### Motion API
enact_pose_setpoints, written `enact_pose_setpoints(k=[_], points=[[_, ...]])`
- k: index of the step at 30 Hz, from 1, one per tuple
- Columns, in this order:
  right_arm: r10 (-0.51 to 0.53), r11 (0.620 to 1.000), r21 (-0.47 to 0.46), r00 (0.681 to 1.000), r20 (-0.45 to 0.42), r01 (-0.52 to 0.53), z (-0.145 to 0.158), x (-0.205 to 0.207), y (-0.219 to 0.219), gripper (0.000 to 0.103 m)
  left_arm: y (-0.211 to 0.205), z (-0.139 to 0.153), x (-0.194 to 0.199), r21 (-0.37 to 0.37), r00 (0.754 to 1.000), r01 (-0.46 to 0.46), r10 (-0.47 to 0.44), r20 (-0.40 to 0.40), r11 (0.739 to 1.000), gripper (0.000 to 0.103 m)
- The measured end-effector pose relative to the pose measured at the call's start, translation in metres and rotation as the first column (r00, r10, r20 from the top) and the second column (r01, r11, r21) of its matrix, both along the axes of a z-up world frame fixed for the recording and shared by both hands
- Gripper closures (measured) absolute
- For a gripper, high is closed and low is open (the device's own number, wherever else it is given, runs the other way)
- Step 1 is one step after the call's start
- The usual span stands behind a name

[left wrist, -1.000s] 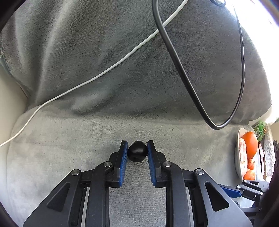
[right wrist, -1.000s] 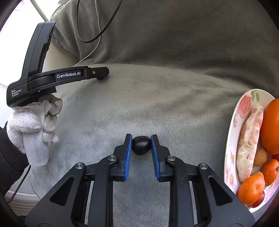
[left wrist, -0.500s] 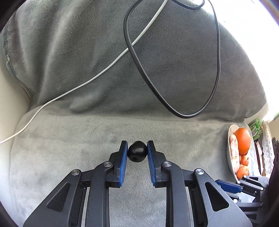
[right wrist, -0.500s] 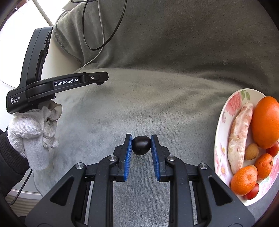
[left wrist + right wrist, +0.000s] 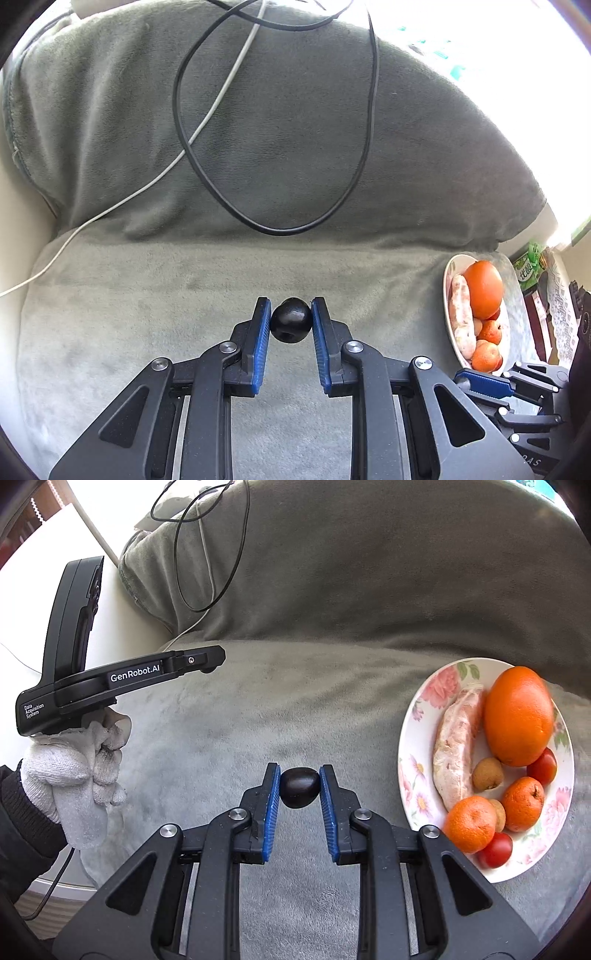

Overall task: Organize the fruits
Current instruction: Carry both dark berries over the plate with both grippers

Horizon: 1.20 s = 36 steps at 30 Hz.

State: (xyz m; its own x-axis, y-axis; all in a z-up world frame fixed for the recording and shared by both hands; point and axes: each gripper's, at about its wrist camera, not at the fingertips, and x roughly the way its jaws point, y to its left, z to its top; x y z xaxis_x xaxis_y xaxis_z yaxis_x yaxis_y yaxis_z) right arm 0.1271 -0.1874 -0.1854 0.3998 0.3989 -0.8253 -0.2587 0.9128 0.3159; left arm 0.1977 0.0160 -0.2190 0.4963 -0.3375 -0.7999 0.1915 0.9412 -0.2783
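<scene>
My left gripper [image 5: 291, 320] is shut on a small dark round fruit [image 5: 290, 320], held above the grey blanket [image 5: 184, 288]. My right gripper [image 5: 299, 787] is shut on a second dark fruit [image 5: 300, 787] of the same kind. A floral plate [image 5: 419, 738] lies to the right of the right gripper, with a large orange [image 5: 519, 716], a pale sweet potato [image 5: 458, 744], small tangerines, brown fruits and red tomatoes on it. The same plate [image 5: 451, 280] shows at the right edge of the left wrist view. The left gripper's body [image 5: 122, 675], held by a white-gloved hand [image 5: 74, 771], is at the left of the right wrist view.
A black cable [image 5: 280, 230] hangs in a loop over the blanket-covered backrest, and a white cable [image 5: 122, 201] crosses it down to the left. A green package [image 5: 530, 269] and lace cloth [image 5: 561, 314] stand past the plate. A white armrest [image 5: 122, 620] borders the seat at left.
Both grippers have risen and drawn back, each keeping its dark fruit. The plate has come further into both views, and the black cable loop has shifted left in the left wrist view.
</scene>
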Motion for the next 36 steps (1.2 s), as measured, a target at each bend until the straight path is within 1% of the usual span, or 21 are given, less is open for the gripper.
enact_pose_setpoints(k=[11, 20, 27, 36], points=[[-0.087, 0.996, -0.001, 0.996, 0.024, 0.087, 0.017, -0.02, -0.057, 0.08, -0.05, 0.025, -0.011, -0.019, 0.997, 0.071, -0.071, 0.011, 0.997, 0.082], [-0.177, 0.984, 0.001, 0.984, 0.037, 0.177, 0.019, -0.024, -0.096, 0.08, -0.096, 0.044, -0.013, -0.028, 0.988, 0.15, -0.15, 0.025, 0.988, 0.082], [-0.234, 0.972, -0.003, 0.972, 0.035, 0.234, 0.019, -0.029, -0.125, 0.08, -0.133, 0.044, -0.011, -0.036, 0.979, 0.202, -0.201, 0.019, 0.979, 0.082], [-0.276, 0.961, -0.015, 0.961, 0.033, 0.277, 0.016, -0.029, -0.148, 0.08, -0.166, 0.042, -0.011, -0.051, 0.969, 0.248, -0.248, 0.006, 0.967, 0.082]])
